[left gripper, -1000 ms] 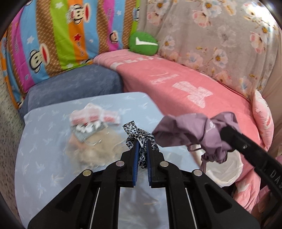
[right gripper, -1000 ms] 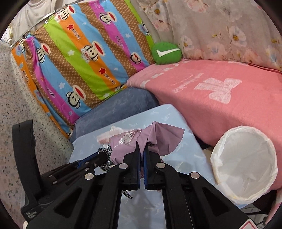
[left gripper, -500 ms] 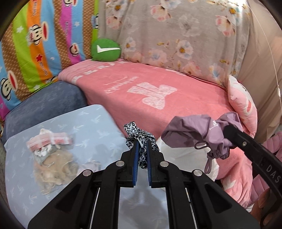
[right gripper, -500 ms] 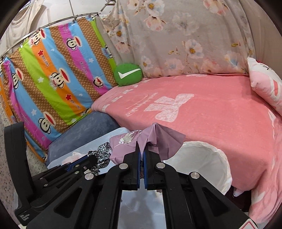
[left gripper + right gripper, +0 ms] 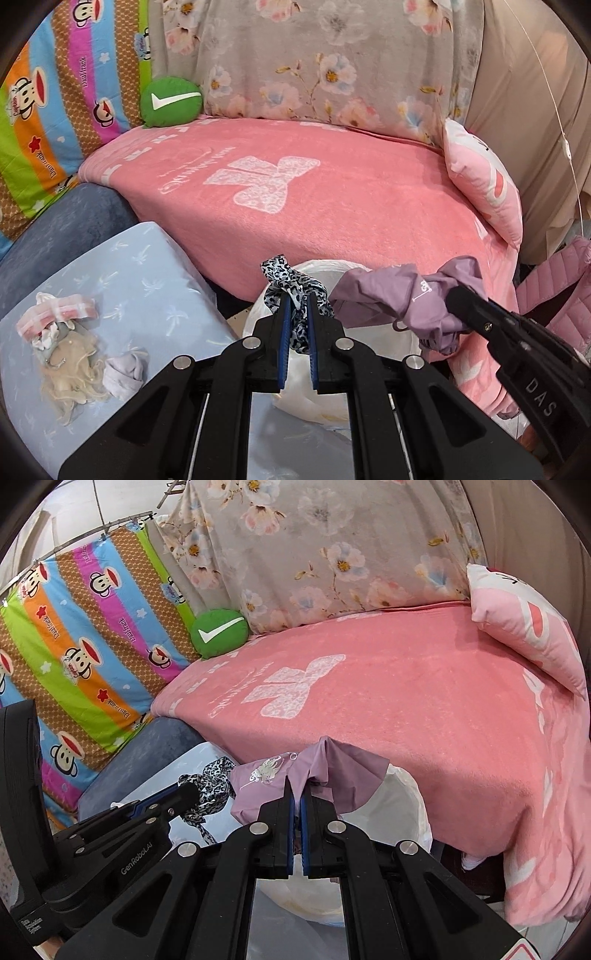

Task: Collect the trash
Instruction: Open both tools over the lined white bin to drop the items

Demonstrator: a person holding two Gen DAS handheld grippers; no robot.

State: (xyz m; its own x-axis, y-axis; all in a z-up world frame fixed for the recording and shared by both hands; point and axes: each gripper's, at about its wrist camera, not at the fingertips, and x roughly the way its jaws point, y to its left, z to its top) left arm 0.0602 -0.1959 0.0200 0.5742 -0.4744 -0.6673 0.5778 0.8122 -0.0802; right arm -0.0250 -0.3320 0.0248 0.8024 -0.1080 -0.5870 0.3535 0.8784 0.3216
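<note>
My left gripper (image 5: 296, 301) is shut on a black-and-white leopard-print cloth strip (image 5: 291, 286), held above the white-lined trash bin (image 5: 321, 398). My right gripper (image 5: 296, 788) is shut on a crumpled purple fabric piece (image 5: 332, 771), also over the bin (image 5: 402, 812). In the left wrist view the purple fabric (image 5: 402, 299) hangs from the right gripper (image 5: 454, 293) just right of the strip. The right wrist view has the left gripper (image 5: 190, 792) and the strip (image 5: 212, 786) at the lower left.
On the pale blue table (image 5: 155, 280) lie a pink-and-white wrapper (image 5: 55, 314), a blond hair clump (image 5: 70, 365) and a small lilac wad (image 5: 123, 373). Behind the bin runs a pink-covered sofa (image 5: 332, 199) with a green cushion (image 5: 171, 101) and a pink pillow (image 5: 484, 184).
Both grippers have swung right, away from the table, carrying their cloth pieces. The bin now sits beneath them, and the table litter has slid to the left edge of view.
</note>
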